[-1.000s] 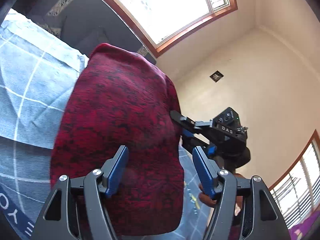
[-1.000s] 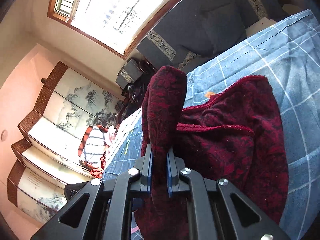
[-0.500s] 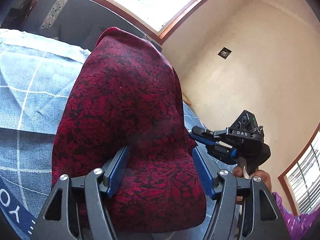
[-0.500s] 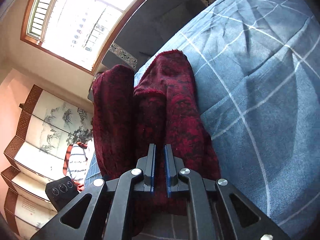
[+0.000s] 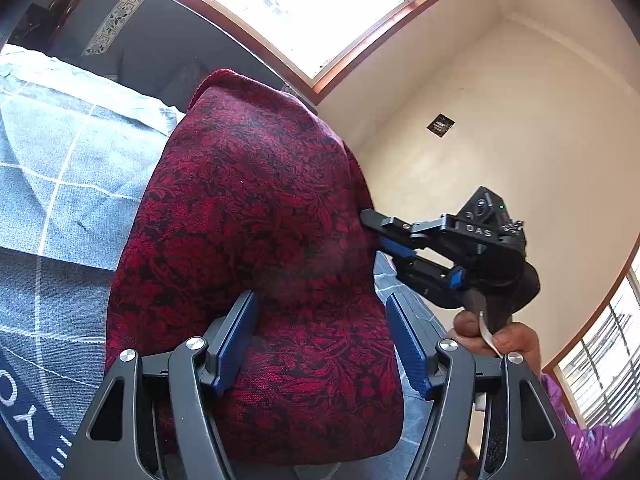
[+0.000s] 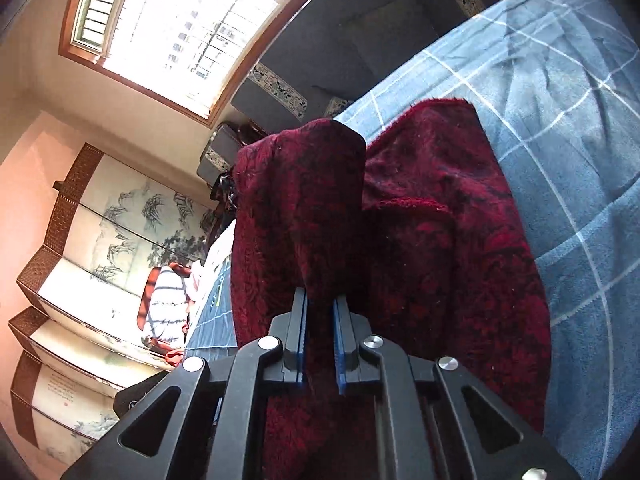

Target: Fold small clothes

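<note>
A dark red patterned garment (image 5: 256, 240) hangs lifted above the blue checked bedspread (image 5: 60, 168). My left gripper (image 5: 320, 320) has its jaws wide apart, with the cloth draped between and over the blue pads; they do not pinch it. My right gripper (image 6: 320, 312) is shut on a fold of the same garment (image 6: 420, 240), which rises as a ridge ahead of the pads. In the left wrist view the right gripper (image 5: 384, 232) grips the cloth's right edge.
The bedspread (image 6: 580, 140) stretches to the right in the right wrist view. A dark sofa (image 6: 360, 24) stands under the window. A painted folding screen (image 6: 100, 232) and a pile of striped clothes (image 6: 168, 300) lie at the left.
The right gripper has lifted its fold of cloth back up. In the left wrist view it has risen and closed in on the garment's edge. The left jaws stay open.
</note>
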A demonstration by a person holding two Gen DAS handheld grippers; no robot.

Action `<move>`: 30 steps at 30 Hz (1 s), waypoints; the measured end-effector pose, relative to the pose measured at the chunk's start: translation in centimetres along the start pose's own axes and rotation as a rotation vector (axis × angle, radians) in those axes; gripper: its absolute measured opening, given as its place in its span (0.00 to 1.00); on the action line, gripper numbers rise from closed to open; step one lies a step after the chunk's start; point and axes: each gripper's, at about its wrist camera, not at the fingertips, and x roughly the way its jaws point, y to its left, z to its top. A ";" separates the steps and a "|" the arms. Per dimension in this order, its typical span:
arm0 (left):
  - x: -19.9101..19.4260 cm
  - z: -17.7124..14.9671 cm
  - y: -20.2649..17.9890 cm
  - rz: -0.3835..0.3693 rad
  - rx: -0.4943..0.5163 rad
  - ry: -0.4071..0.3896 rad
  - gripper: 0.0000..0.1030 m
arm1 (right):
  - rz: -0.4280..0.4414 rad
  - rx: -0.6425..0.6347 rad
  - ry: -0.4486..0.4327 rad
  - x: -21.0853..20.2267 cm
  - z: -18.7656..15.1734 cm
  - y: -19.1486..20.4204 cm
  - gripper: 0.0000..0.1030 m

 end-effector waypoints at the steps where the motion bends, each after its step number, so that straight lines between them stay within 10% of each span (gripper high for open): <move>1: 0.1 -0.1 -0.3 -0.004 0.015 0.010 0.66 | -0.007 -0.015 -0.024 -1.1 -0.4 0.5 0.09; 14: 1.6 -0.1 -1.2 -0.017 0.052 0.104 0.71 | -0.051 0.155 -0.031 -2.4 -5.0 -5.7 0.09; 19: 1.4 -0.5 -1.4 -0.013 0.048 0.105 0.71 | -0.211 0.064 -0.050 -1.9 -4.7 -4.1 0.42; 26: 1.1 -0.7 -1.5 -0.015 0.039 0.099 0.71 | -0.209 0.071 -0.013 -0.4 -3.7 -4.5 0.47; 28: 0.9 -0.7 -1.6 -0.016 0.038 0.092 0.71 | -0.173 0.054 0.012 -0.1 -3.5 -4.4 0.23; 30: 0.5 -0.7 -1.3 -0.025 0.027 0.071 0.71 | -0.161 0.045 0.018 0.3 -2.9 -4.0 0.20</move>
